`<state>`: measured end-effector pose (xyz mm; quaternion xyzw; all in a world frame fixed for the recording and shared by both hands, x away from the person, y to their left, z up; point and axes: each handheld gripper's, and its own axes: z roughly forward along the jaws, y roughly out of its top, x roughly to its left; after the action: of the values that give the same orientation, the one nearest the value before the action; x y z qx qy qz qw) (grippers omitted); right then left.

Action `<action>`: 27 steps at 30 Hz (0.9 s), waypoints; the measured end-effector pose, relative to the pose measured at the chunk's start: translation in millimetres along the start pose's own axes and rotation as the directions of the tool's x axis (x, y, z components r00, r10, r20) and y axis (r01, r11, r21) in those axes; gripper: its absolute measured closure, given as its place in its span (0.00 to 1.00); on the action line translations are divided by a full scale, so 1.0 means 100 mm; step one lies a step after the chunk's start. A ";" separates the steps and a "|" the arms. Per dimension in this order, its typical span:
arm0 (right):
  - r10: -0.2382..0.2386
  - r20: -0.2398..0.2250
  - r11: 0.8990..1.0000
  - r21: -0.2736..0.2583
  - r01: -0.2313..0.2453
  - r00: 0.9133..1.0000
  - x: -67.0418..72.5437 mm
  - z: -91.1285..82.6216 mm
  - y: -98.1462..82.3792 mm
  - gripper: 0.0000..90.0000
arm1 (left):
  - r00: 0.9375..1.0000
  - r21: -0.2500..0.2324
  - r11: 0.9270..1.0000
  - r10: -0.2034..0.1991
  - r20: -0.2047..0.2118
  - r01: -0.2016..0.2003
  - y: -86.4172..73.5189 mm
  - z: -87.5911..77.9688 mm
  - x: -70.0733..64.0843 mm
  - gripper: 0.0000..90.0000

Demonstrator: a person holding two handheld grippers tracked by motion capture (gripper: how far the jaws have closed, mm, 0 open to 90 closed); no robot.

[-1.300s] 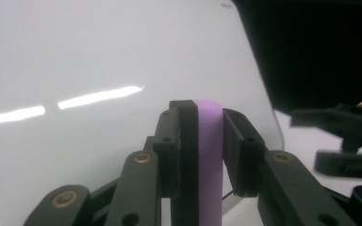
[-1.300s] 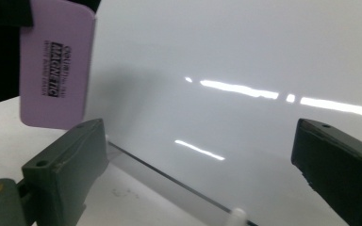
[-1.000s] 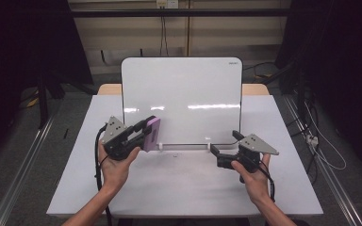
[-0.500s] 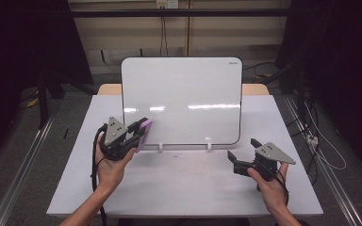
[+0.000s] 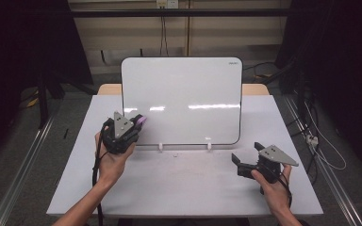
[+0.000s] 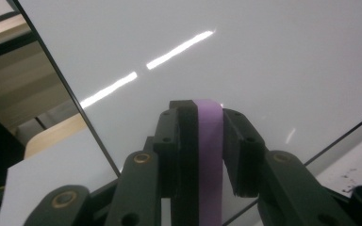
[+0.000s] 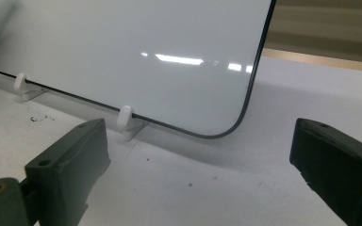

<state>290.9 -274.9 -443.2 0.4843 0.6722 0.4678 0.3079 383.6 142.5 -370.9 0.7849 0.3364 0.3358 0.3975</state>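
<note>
Purple flat eraser block (image 6: 210,160), pinched upright between the jaws of the left gripper (image 5: 133,126), now low at the bottom-left corner of the glossy white rectangular whiteboard (image 5: 188,94), lower and more end-on than a second ago; probably a wiping pass nearing its end. Nearer, right gripper (image 5: 243,163) drawn back to the right, jaws spread and empty above the white table (image 5: 179,188). Beyond, white plastic clip feet (image 7: 125,117) propping the board.

Seeing white-topped table (image 5: 184,188) on wooden base, grey floor (image 5: 23,155) around it. Metal rails (image 5: 9,188) run along both sides. Beige back wall (image 5: 193,37) with outlet (image 5: 166,4), cables hanging. Dark curtains (image 5: 339,70) flank scene.
</note>
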 end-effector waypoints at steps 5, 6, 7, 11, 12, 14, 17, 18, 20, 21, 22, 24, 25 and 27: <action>-0.006 -0.005 1.000 0.001 0.006 1.000 0.01 0.01 0.00 0.05 | 1.000 0.040 0.999 0.015 -0.019 -0.014 -0.01 0.11 -0.03 0.77; -0.006 -0.006 1.000 0.001 0.006 1.000 0.01 0.01 0.00 0.05 | 1.000 0.037 0.999 0.021 -0.023 -0.020 0.00 0.13 -0.05 0.77; -0.008 -0.006 1.000 -0.002 0.008 1.000 0.02 0.00 0.00 0.05 | 0.999 0.039 0.999 0.022 -0.024 -0.021 0.00 0.14 -0.06 0.76; -0.003 -0.011 1.000 -0.001 0.003 1.000 0.01 0.00 -0.01 0.05 | 0.999 0.040 0.999 0.031 -0.035 -0.030 0.00 0.18 -0.09 0.76; -0.002 -0.012 1.000 -0.001 0.002 1.000 0.01 0.00 0.00 0.05 | 0.999 0.035 0.999 0.033 -0.039 -0.031 0.00 0.19 -0.09 0.76; 0.001 -0.010 1.000 -0.003 -0.001 1.000 0.01 0.00 0.00 0.05 | 0.999 0.032 0.999 0.031 -0.041 -0.029 0.00 0.21 -0.11 0.76; -0.001 -0.010 1.000 -0.004 0.001 1.000 0.00 0.00 -0.01 0.05 | 0.999 0.032 0.999 0.018 -0.039 -0.017 0.00 0.21 -0.10 0.75; -0.002 -0.009 1.000 -0.004 0.002 1.000 0.01 0.00 -0.01 0.05 | 0.999 0.031 0.999 0.018 -0.037 -0.017 -0.01 0.21 -0.10 0.75; 0.000 -0.011 1.000 -0.004 0.000 1.000 0.01 0.00 0.00 0.05 | 1.000 0.022 1.000 -0.002 -0.024 0.003 -0.01 0.21 -0.08 0.73; -0.002 -0.010 1.000 -0.004 0.002 1.000 0.01 0.00 0.00 0.05 | 1.000 0.015 1.000 -0.017 -0.011 0.017 -0.02 0.21 -0.06 0.73; 0.000 -0.010 1.000 -0.004 0.000 1.000 0.01 0.00 0.00 0.05 | 1.000 0.015 0.999 -0.032 0.000 0.032 -0.02 0.21 -0.04 0.71; -0.001 -0.011 1.000 -0.007 0.001 1.000 0.00 0.00 0.00 0.05 | 0.998 0.007 0.998 -0.062 0.002 0.062 -0.04 0.20 -0.02 0.61; 0.002 -0.012 1.000 -0.007 -0.002 1.000 0.00 0.00 0.00 0.05 | 0.997 -0.001 0.997 -0.072 0.011 0.072 -0.05 0.19 -0.01 0.55; 0.004 -0.007 1.000 -0.007 -0.004 1.000 -0.01 0.00 -0.01 0.05 | 0.997 -0.019 0.997 -0.076 0.035 0.077 -0.08 0.17 -0.01 0.55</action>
<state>290.7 -275.8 -443.7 0.4828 0.6708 0.4722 0.3064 394.7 138.6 -385.3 0.7729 0.3559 0.3105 0.4237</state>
